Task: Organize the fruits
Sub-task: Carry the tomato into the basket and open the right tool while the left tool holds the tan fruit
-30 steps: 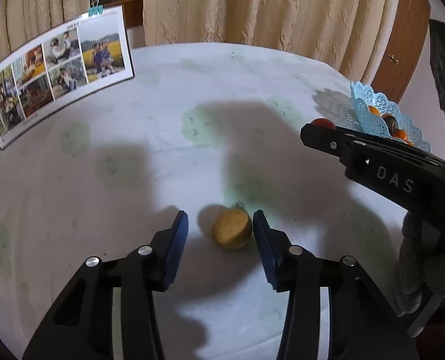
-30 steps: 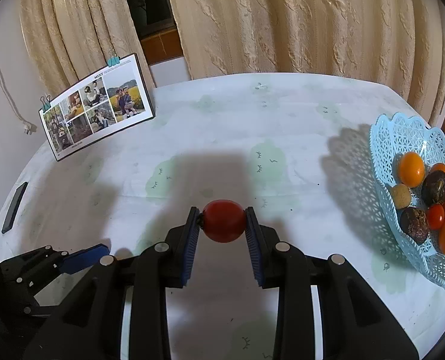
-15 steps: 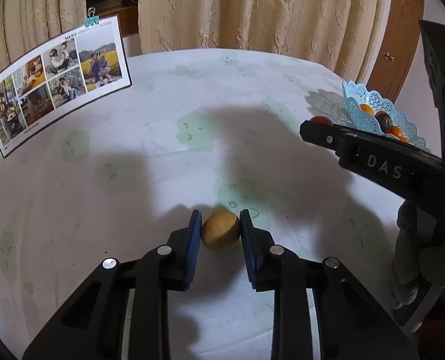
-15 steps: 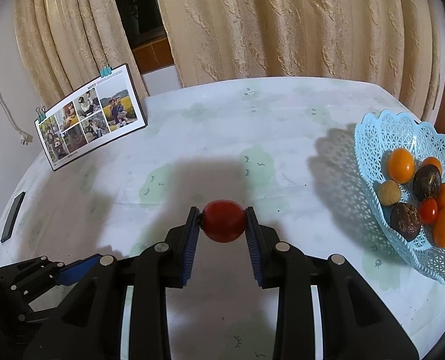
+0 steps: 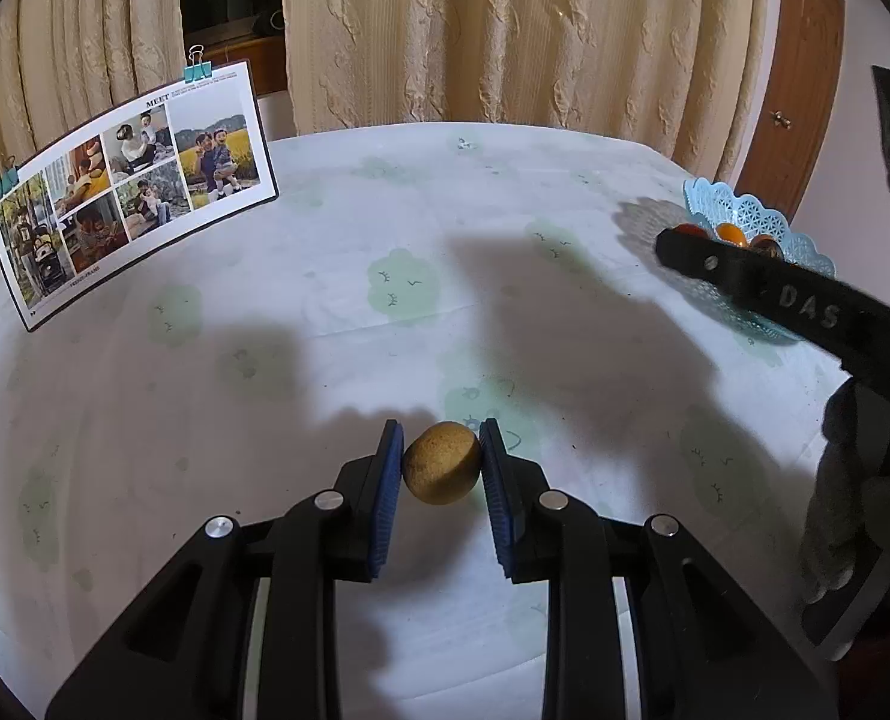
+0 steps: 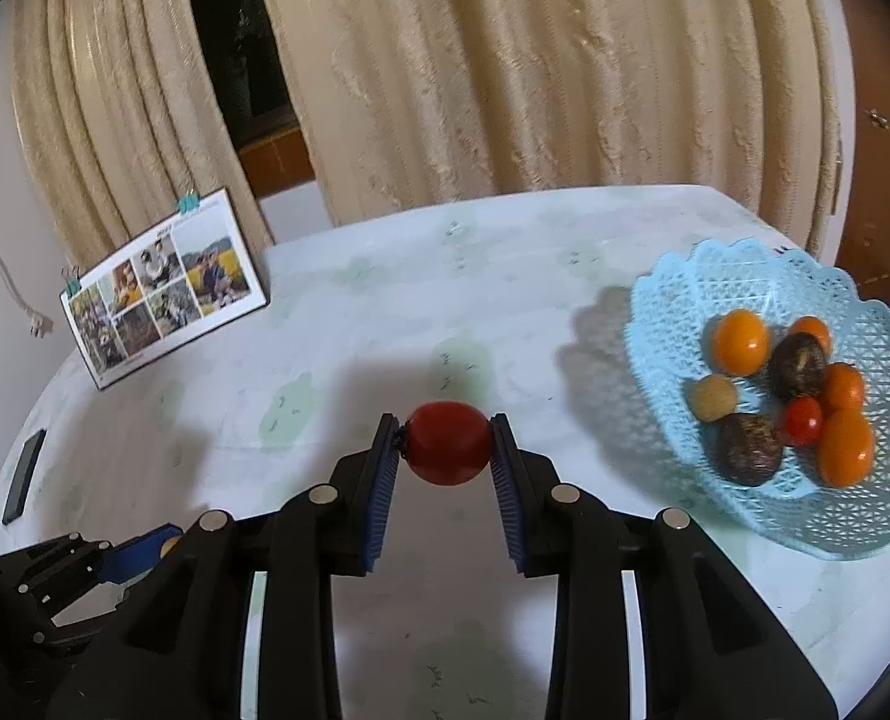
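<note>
My left gripper [image 5: 440, 468] is shut on a small tan round fruit [image 5: 440, 471] and holds it above the table. My right gripper [image 6: 448, 443] is shut on a red tomato [image 6: 448, 443], held above the table to the left of the light blue lattice basket [image 6: 673, 324]. The basket holds several fruits: orange ones [image 6: 741, 341], dark brown ones [image 6: 748, 449], a small red one [image 6: 802, 420] and a tan one [image 6: 712, 397]. In the left wrist view the basket [image 5: 805, 246] is at the far right, partly behind the right gripper's black finger [image 5: 793, 300].
A round table with a white, green-patterned cloth [image 5: 336, 276]. A clipped photo board [image 5: 126, 186] stands at the back left. A dark phone [image 6: 23, 476] lies near the left edge. Beige curtains hang behind, a wooden door [image 5: 799, 90] at right.
My left gripper closed on the tan fruit and lifted it off the table. My right gripper rose with the tomato and moved nearer to the basket.
</note>
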A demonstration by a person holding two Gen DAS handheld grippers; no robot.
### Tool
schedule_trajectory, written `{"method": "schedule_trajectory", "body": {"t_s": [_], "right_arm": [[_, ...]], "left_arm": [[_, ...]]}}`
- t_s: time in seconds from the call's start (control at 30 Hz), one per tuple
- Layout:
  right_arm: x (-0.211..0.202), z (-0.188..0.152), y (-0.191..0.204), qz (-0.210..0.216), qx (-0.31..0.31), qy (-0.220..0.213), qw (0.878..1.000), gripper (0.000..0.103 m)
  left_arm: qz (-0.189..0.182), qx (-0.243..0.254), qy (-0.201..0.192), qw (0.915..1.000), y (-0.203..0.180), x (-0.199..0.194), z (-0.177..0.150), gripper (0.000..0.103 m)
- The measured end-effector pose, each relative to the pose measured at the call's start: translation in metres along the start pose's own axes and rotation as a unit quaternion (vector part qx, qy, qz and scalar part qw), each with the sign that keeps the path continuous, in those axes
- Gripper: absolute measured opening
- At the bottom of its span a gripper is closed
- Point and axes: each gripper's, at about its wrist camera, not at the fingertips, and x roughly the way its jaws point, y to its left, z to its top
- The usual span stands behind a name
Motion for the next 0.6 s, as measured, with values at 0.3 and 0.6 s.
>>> {"method": "schedule_trajectory", "body": {"t_s": [0.3,0.6], "right_arm": [[-0.039,0.007,-0.044,-0.036,0.045,-0.05,0.997,0.032],[-0.068,0.004,-0.115,-0.094,0.102,-0.064,0.988,0.032]], "left_arm": [[-0.001,0.005,-0.001,1.0,-0.005,-0.003,0.002,0.026],[-0.01,0.013,-0.002,0.9999,-0.019,-0.007,0.007,0.026]]}}
